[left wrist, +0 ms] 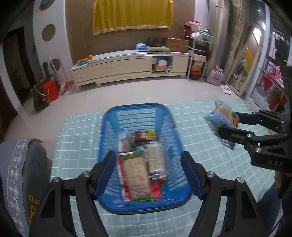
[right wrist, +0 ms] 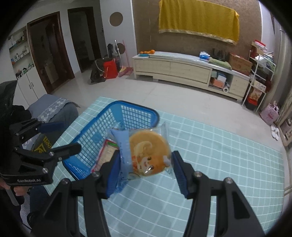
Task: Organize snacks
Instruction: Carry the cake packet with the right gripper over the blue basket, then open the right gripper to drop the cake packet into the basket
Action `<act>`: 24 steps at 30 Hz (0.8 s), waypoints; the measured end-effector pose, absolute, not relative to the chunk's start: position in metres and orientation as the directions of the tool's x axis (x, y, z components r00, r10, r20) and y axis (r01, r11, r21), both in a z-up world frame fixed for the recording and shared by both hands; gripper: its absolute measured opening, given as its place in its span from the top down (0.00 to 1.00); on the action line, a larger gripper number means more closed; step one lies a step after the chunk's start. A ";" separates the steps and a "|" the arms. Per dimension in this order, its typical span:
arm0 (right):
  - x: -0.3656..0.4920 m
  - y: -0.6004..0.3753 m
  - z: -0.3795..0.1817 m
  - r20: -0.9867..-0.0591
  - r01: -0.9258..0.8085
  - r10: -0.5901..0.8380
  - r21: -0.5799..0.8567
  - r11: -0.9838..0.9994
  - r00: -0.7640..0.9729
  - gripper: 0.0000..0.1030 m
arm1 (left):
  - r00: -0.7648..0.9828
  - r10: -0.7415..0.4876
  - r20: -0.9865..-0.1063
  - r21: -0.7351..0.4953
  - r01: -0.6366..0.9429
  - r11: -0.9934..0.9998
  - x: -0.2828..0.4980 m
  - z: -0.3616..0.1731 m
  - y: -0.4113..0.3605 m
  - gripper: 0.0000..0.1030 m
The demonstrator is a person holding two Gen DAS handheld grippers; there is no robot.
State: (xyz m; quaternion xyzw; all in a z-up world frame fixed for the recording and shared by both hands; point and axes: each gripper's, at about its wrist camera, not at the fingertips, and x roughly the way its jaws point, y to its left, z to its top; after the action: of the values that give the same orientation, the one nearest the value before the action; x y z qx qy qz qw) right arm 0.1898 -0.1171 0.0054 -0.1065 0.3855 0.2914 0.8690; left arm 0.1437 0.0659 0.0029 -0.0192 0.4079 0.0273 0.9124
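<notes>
- Right gripper (right wrist: 145, 168): clamped on a round pastry packet (right wrist: 146, 155), clear wrap with a cartoon face and a pale-blue end flap. Held in the air, off the cloth, just right of the basket and not yet over it.
- Left gripper (left wrist: 148, 173): jaws spread wide, nothing between them. It hovers over the near end of the blue plastic basket (left wrist: 175, 131).
- Basket contents, blurred: a red-edged cracker pack (left wrist: 136, 177), a clear-wrapped biscuit stack (left wrist: 155, 159), a purple-and-yellow packet (left wrist: 145, 136) further back, plus a small orange item I can't identify.
- Progress, my read: most snacks are binned. No loose packet shows on the teal checked tablecloth (right wrist: 219, 164), so the held pastry looks like the last one. Remaining: carry it over the rim and release.
- Writing: "GenRobot.AI" on the left gripper body in the right wrist view, "DAS" on the right gripper body in the left wrist view. Snack labels are too blurred to read. Yellow lettering on the grey chair cover (left wrist: 20, 175) is partly cut off.
- Far: a long pale TV cabinet (left wrist: 127, 67) with oranges on it, and a yellow cloth (left wrist: 132, 15) on the wall.
</notes>
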 end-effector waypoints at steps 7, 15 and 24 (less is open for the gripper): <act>0.205 -0.079 -0.004 -0.755 -0.604 0.416 0.033 0.796 0.507 0.42 | 0.646 0.073 -0.759 0.008 -0.103 0.995 0.149 -0.004 0.106 0.31; 0.227 -0.040 -0.030 -0.788 -0.610 0.382 0.011 0.792 0.483 0.42 | 0.625 0.065 -0.778 -0.019 -0.127 0.992 0.166 -0.026 0.136 0.31; 0.257 -0.014 -0.055 -0.821 -0.627 0.359 0.001 0.779 0.444 0.42 | 0.615 0.078 -0.784 0.007 -0.117 0.993 0.185 -0.041 0.152 0.31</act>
State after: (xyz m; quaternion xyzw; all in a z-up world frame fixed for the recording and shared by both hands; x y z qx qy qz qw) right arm 0.2566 -0.0136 -0.0546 -0.1534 0.4372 0.2947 0.8358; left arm 0.1846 0.1519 -0.0414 -0.0223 0.4352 0.0542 0.8984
